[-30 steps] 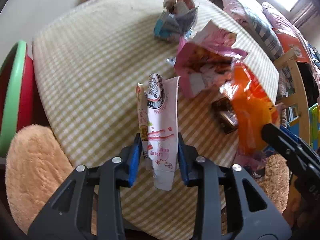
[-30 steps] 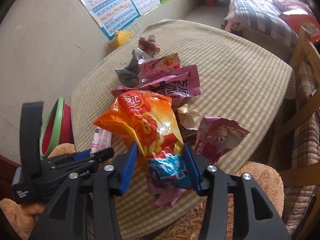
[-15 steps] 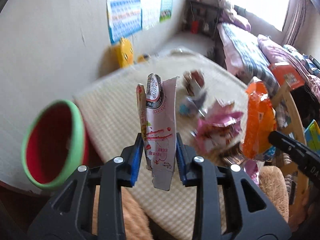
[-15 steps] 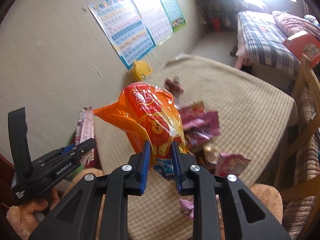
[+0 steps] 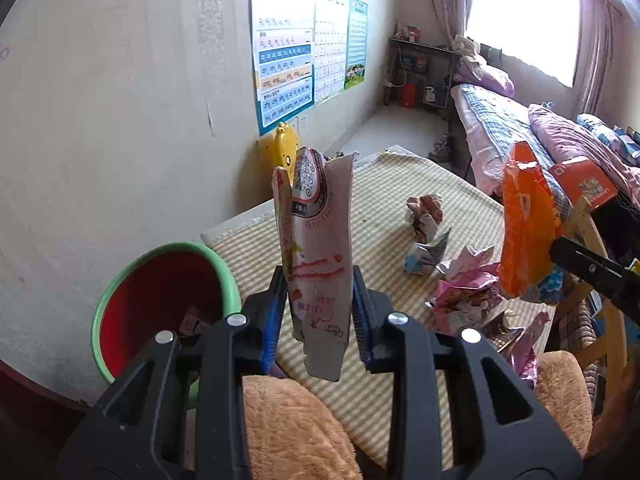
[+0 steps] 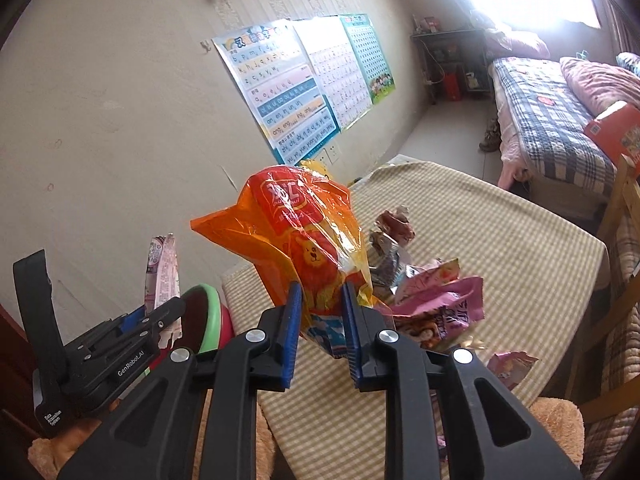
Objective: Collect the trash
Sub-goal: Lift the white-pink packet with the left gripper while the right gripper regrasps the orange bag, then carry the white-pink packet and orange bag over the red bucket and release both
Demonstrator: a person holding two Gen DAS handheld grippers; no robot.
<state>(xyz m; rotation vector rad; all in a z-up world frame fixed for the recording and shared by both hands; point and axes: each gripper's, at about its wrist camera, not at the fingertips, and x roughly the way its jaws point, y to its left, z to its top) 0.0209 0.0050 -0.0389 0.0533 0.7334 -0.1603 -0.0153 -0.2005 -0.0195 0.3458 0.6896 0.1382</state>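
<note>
My left gripper (image 5: 318,312) is shut on a tall pink and white wrapper (image 5: 320,248), held upright above the table's near edge. That wrapper (image 6: 162,272) also shows at the left of the right wrist view. My right gripper (image 6: 320,320) is shut on a crinkly orange snack bag (image 6: 298,248) with a lion printed on it; the orange bag (image 5: 524,220) hangs at the right of the left wrist view. A red bin with a green rim (image 5: 160,296) stands by the wall, below and left of the left gripper, with some scraps inside.
Crumpled pink wrappers (image 6: 436,304) and a balled wrapper (image 5: 426,212) lie on the checked tablecloth (image 6: 500,248). A plush orange cushion (image 5: 288,428) sits under the grippers. A wooden chair (image 6: 624,208) and a bed (image 6: 552,120) stand at the right.
Both grippers rose from the table with their wrappers and tilted up toward the wall. The right gripper's jaws squeezed in on the orange bag. The red bin came into view at lower left.
</note>
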